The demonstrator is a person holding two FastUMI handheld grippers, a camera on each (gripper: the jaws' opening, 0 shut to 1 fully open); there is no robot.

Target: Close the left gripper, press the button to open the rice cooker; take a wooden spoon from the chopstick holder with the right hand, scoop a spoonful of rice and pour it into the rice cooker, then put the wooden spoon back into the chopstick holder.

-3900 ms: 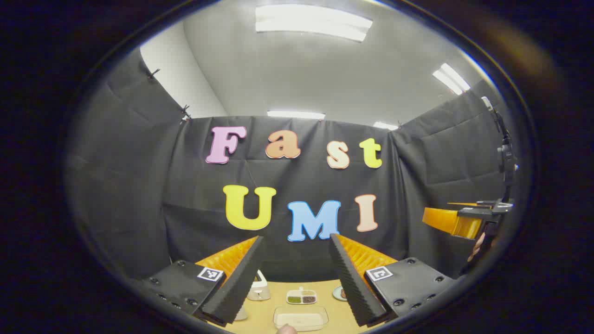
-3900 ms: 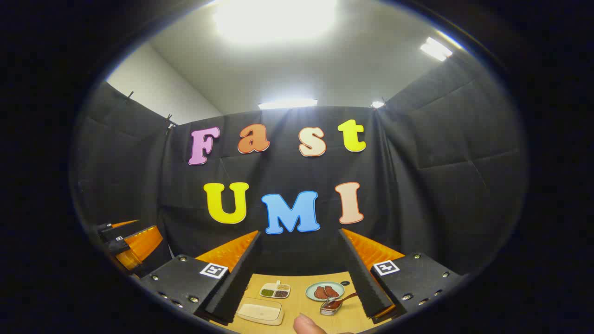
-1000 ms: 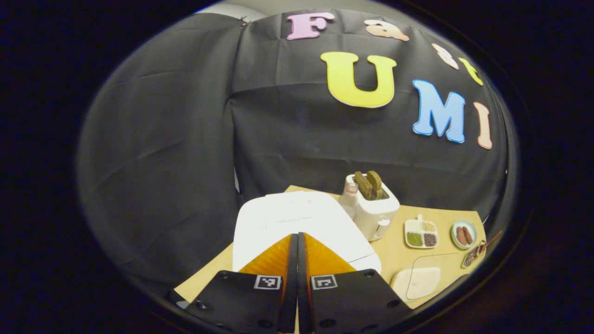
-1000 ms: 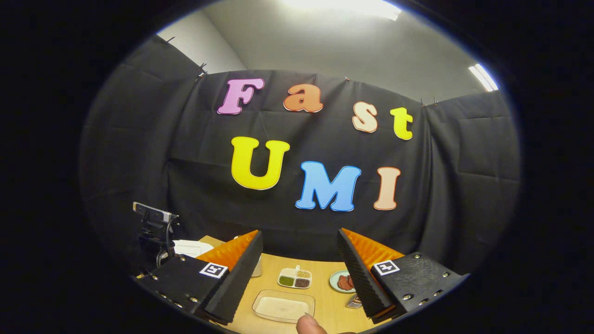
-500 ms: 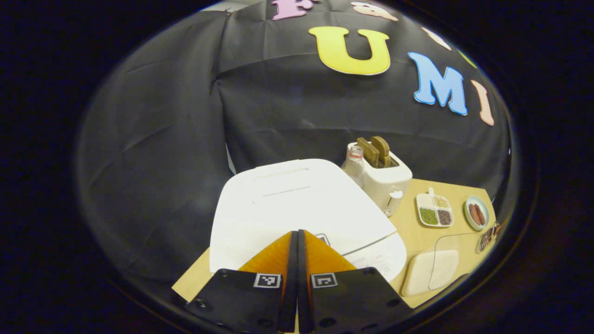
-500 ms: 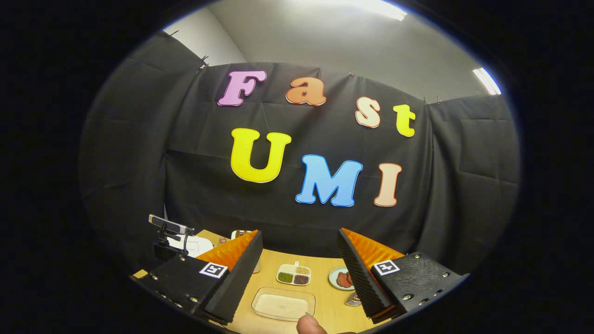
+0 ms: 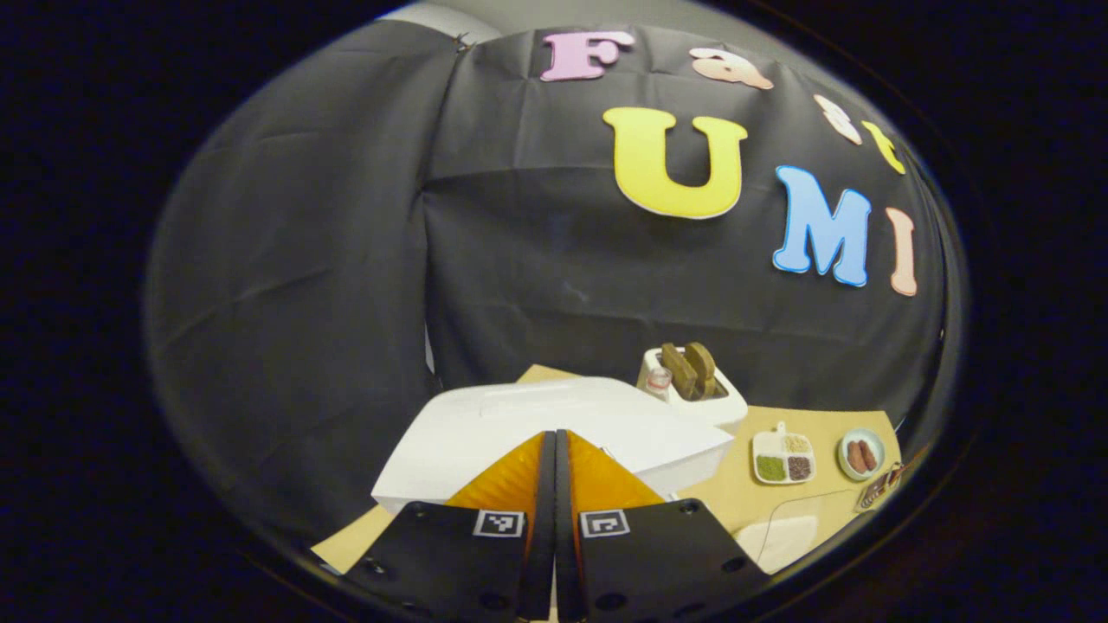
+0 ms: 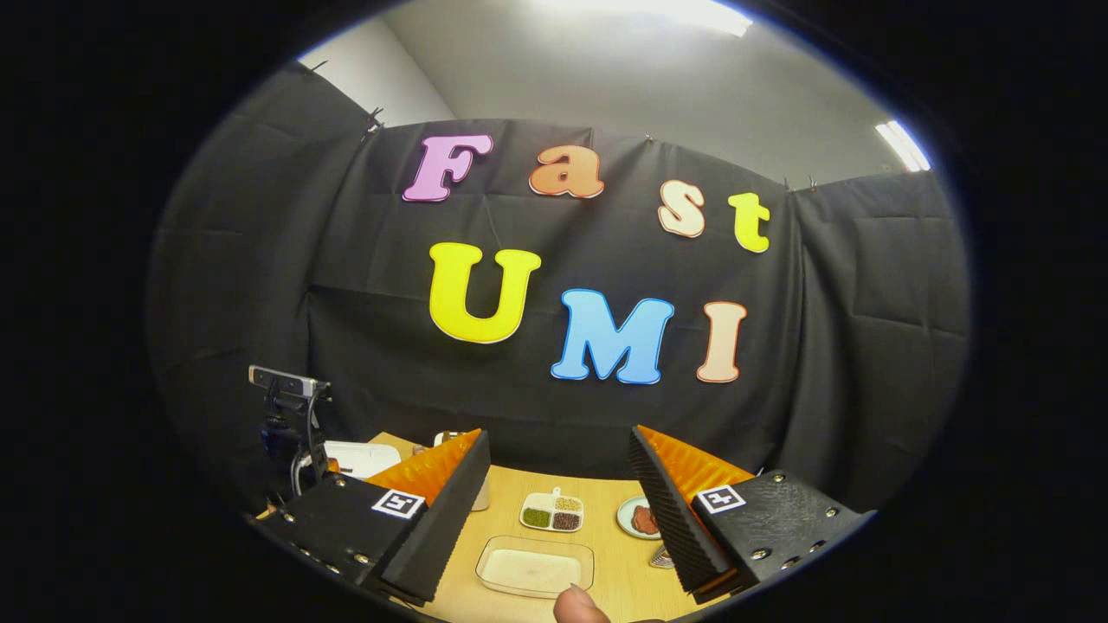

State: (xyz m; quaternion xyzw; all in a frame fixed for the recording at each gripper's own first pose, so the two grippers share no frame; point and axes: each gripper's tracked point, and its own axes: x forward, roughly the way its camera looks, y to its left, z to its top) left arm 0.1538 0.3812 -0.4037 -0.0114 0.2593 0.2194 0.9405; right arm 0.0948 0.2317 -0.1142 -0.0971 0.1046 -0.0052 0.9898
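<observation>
Now left gripper [image 7: 555, 450] pressed together (tips over rice cooker [image 7: 554, 424]), right gripper [image 8: 558, 476] spread wide

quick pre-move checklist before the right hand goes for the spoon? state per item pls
1. Left gripper shut, fingers together over the white rice cooker: ok.
2. Rice cooker lid open: cannot tell; it looks tilted up at the front, but the inner pot is not in sight.
3. Right gripper open and empty, ready to grasp: ok.
4. Clear shallow tray of white rice on the wooden table, unobstructed: ok.
5. Chopstick holder with wooden spoon located: cannot tell; a metal rack sits at the table's right edge, too small to confirm.
6. Divided dish of grains and plate of sausages clear of the tray: ok.
</observation>
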